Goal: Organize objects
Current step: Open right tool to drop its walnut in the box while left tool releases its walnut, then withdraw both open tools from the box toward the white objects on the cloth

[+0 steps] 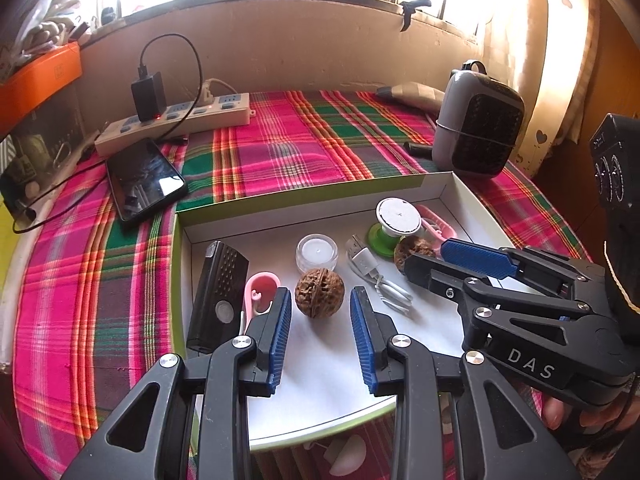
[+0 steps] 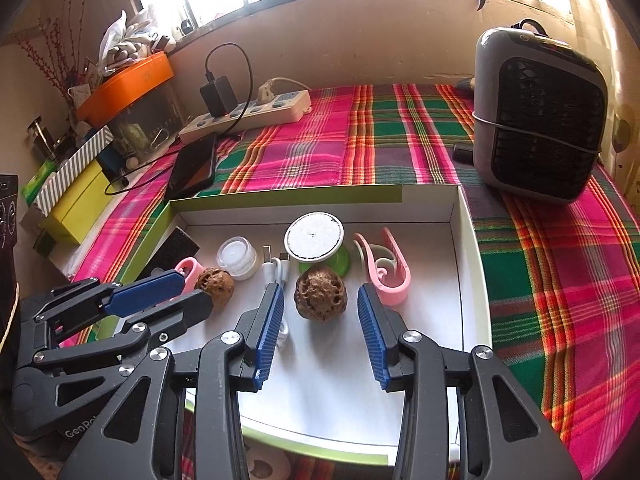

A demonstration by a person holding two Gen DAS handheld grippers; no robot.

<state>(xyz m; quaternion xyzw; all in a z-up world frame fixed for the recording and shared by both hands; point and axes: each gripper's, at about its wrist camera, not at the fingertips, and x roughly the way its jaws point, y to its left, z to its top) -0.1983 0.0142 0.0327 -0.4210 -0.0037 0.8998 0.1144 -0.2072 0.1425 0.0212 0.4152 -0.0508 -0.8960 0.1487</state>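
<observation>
Left walnut: a brown wrinkled walnut [image 1: 319,293] is seen upright in the shallow white tray with green rim [image 1: 316,200], seam vertical.
Left gripper [image 1: 320,322]: spread, pads clear of it.
Right walnut [image 2: 320,294]: upright, between the spread right gripper [image 2: 321,312] pads, untouched.
Left view only: black phone [image 1: 146,178] face.
Right view only: yellow box [image 2: 76,204].

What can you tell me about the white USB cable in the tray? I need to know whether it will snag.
The white USB cable lies coiled loosely on the floor of the white cardboard tray, its metal plug end pointing toward the far wall. It looks like smooth plastic. It sits between the two brown walnuts, with the right gripper just beside its loops.
</observation>
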